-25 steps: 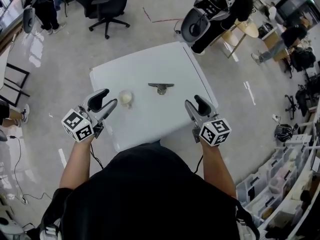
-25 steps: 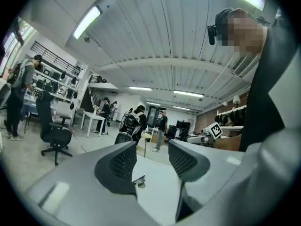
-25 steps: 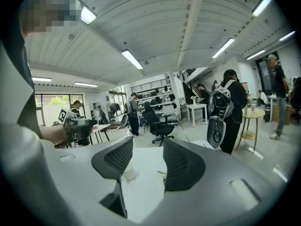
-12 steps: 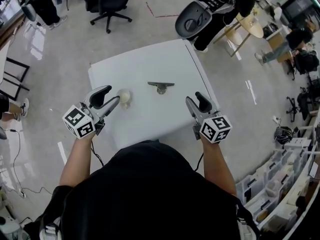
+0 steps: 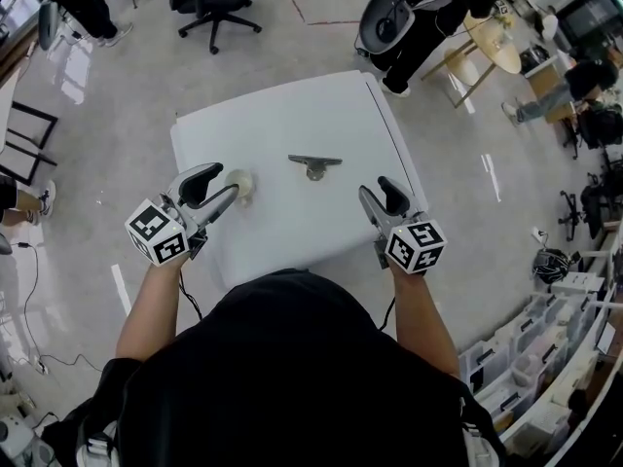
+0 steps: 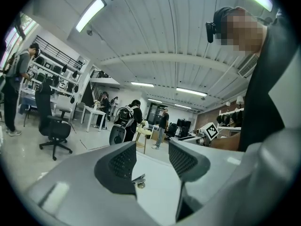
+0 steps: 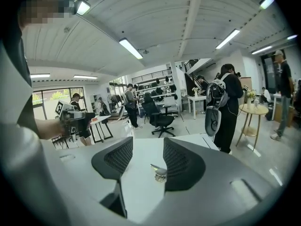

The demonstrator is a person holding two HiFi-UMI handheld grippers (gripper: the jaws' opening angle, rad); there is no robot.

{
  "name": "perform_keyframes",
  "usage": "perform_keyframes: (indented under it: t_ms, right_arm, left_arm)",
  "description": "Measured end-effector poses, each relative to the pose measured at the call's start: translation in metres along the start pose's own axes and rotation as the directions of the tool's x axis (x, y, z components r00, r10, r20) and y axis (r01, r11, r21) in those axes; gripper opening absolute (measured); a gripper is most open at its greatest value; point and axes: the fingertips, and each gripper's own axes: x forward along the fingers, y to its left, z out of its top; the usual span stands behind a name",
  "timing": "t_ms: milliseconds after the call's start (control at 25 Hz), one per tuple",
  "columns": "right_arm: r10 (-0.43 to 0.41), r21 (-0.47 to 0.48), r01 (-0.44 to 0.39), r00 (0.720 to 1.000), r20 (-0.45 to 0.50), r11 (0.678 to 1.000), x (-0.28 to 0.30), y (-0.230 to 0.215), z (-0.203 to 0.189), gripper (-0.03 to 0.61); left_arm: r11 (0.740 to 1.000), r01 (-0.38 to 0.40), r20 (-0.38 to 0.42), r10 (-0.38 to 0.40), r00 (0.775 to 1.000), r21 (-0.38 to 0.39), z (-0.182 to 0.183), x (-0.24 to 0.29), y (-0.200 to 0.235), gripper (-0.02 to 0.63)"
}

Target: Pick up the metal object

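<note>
Now | left gripper [image 5: 229, 180] fingers [image 6: 117, 166] spread | right gripper [image 5: 373, 187] fingers [image 7: 181, 161] spread | metal object [image 5: 314, 166] on table [image 5: 292, 115], ungripped

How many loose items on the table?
2. The metal object lies at the middle of the table; a small pale round item lies left of it, by the left gripper. Nothing else shows.

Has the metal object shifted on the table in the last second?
No. The metal object lies at the same spot near the middle of the white table, still equally far from the pale cup.
</note>
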Motion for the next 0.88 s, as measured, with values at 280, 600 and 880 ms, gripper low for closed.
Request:
perform_keyframes:
  t_ms: [280, 600, 880]
  right_arm:
    - [0.010, 0.035, -0.008, 0.998, -0.058, 0.999, 0.019, -0.015, -0.020, 0.232]
    - [0.015, 0.021, -0.012, 0.989, -0.150, 1.000, 0.041, -0.032, -0.051, 0.232]
    - [0.027, 0.028, -0.021, 0.972, -0.235, 0.999, 0.065, -0.048, -0.082, 0.232]
  left_arm:
    - [1.000, -0.019, -0.005, 0.019, 1.000, -0.020, -0.009, 0.003, 0.010, 0.215]
    - [0.998, -0.044, -0.005, 0.044, 0.999, -0.040, -0.021, 0.003, 0.015, 0.215]
    - [0.996, -0.062, -0.020, 0.061, 0.998, -0.059, -0.033, 0.005, 0.025, 0.215]
